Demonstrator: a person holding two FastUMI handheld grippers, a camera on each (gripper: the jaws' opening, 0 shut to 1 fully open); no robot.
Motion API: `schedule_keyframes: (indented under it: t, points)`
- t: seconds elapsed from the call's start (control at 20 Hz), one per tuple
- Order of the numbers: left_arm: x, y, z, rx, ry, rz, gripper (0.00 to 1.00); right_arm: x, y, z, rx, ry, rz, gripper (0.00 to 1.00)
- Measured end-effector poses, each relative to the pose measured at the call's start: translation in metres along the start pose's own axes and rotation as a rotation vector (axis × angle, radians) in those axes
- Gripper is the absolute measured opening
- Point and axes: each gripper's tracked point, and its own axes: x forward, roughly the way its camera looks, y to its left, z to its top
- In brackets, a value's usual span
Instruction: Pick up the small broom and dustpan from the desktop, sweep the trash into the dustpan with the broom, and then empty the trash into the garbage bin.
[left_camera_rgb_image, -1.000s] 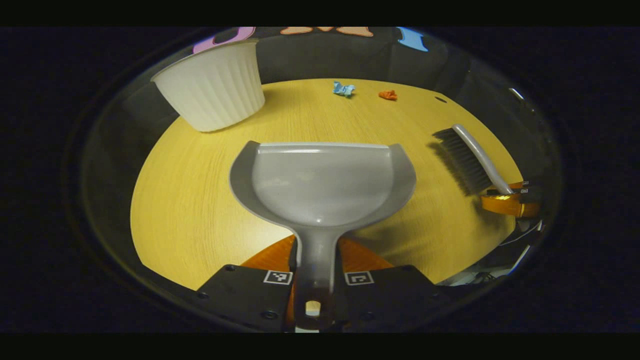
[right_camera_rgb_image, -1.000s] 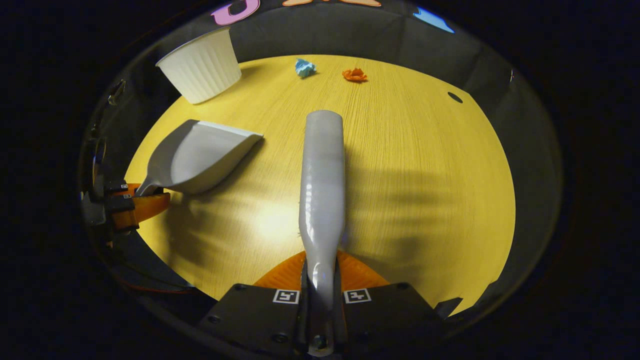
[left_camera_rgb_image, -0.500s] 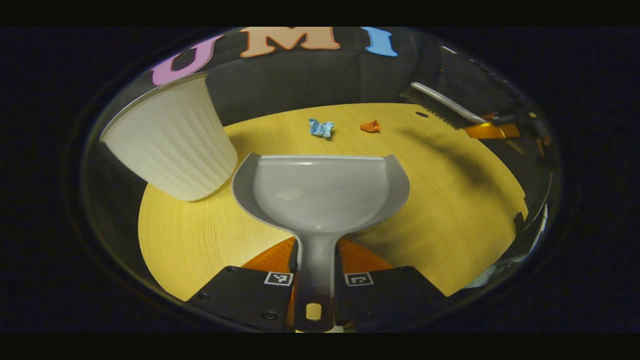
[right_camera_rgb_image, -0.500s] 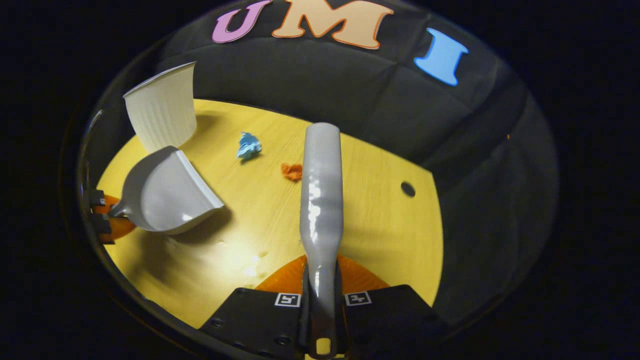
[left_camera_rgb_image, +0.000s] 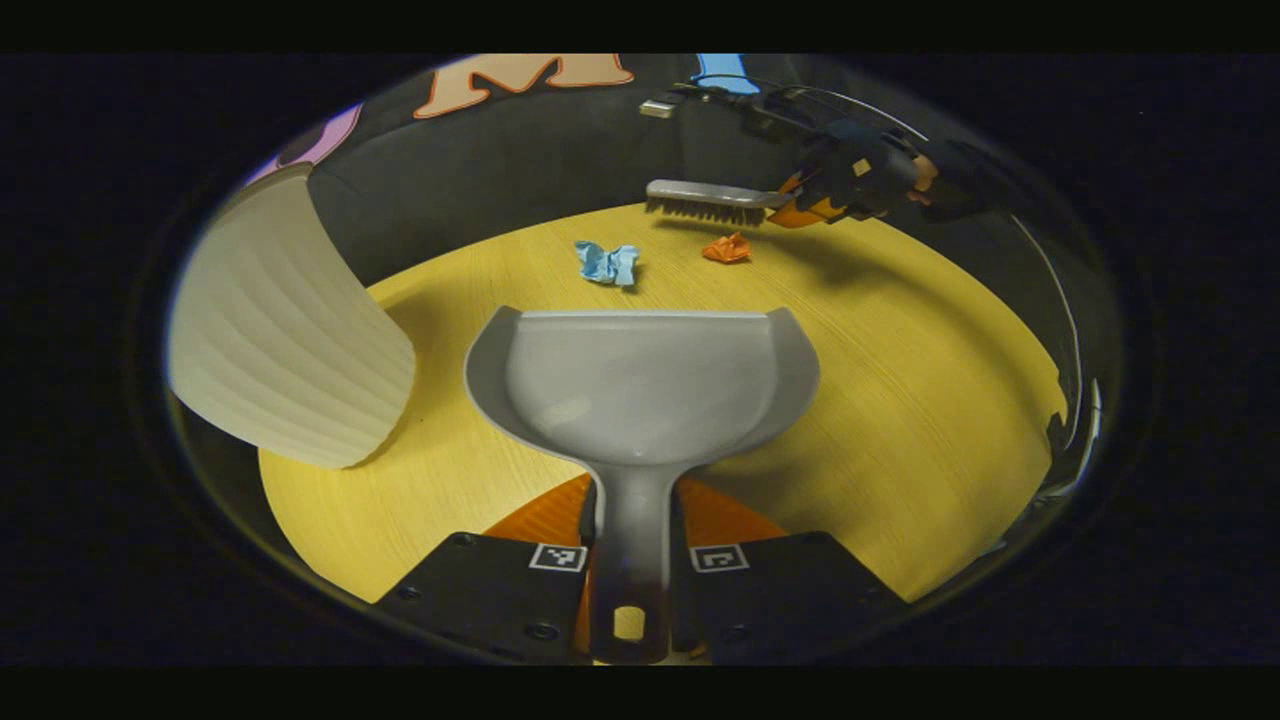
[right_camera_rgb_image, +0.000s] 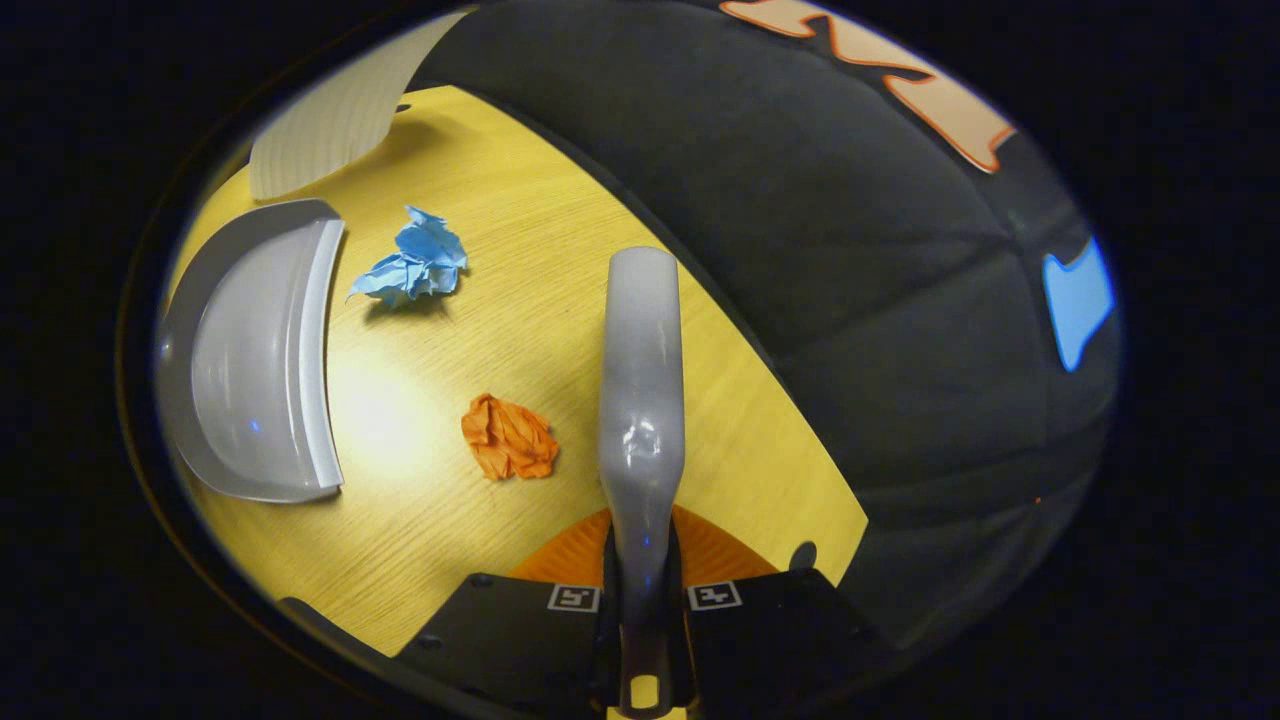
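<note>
The bin, a white ribbed tub, is cut off at the left edge of the left gripper view, its opening out of sight; in the right gripper view just a sliver of its wall shows. The broom's bristles are hidden in the right gripper view, where the broom appears as a handle seen from above. Whether the dustpan touches the table cannot be told.

One dustpan, one broom, one bin and two paper scraps are present: a blue scrap and an orange scrap. The left gripper has its jaws clamped on the dustpan handle; the right gripper has its jaws clamped on the broom handle. The broom head hangs just beside the orange scrap, with both scraps lying beyond the dustpan's front lip.

The surface is a yellow wood-grain table, bounded behind by a black padded cloth wall.
</note>
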Motion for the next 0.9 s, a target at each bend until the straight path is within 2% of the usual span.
schedule_keyframes:
  t: [0.05, 0.2, 0.3, 0.35, 0.5, 0.6, 0.7, 0.75, 0.8, 0.9]
  points:
    - [0.003, -0.001, 0.0, -0.002, 0.002, -0.009, 0.23, 0.001, 0.008, 0.008, -0.027, -0.006, 0.023, 0.16]
    - [0.001, -0.004, 0.001, -0.011, 0.0, -0.026, 0.23, -0.008, 0.062, 0.018, -0.09, -0.035, 0.168, 0.16]
    - [0.0, -0.004, 0.003, -0.016, -0.002, -0.03, 0.23, -0.023, 0.079, 0.026, -0.191, -0.06, 0.197, 0.14]
    - [0.002, -0.002, -0.002, -0.019, -0.001, -0.03, 0.23, -0.036, 0.079, 0.03, -0.222, -0.079, 0.213, 0.17]
    - [0.003, -0.003, -0.002, -0.02, -0.006, -0.029, 0.23, -0.078, 0.077, 0.031, -0.283, -0.104, 0.297, 0.16]
    - [0.001, -0.003, -0.001, -0.027, -0.018, -0.029, 0.23, -0.098, 0.066, 0.029, -0.326, -0.077, 0.343, 0.16]
    - [0.004, -0.003, 0.006, -0.033, -0.069, -0.028, 0.24, -0.127, 0.051, 0.036, -0.246, -0.097, 0.384, 0.17]
    - [0.0, -0.003, 0.008, -0.038, -0.096, -0.03, 0.26, -0.146, 0.037, 0.048, -0.161, -0.134, 0.393, 0.17]
    - [-0.002, -0.003, 0.006, -0.05, -0.108, -0.021, 0.22, -0.171, 0.02, 0.059, -0.065, -0.186, 0.395, 0.18]
    - [-0.003, -0.003, 0.013, -0.088, -0.183, -0.024, 0.26, -0.211, -0.022, 0.081, 0.139, -0.292, 0.372, 0.17]
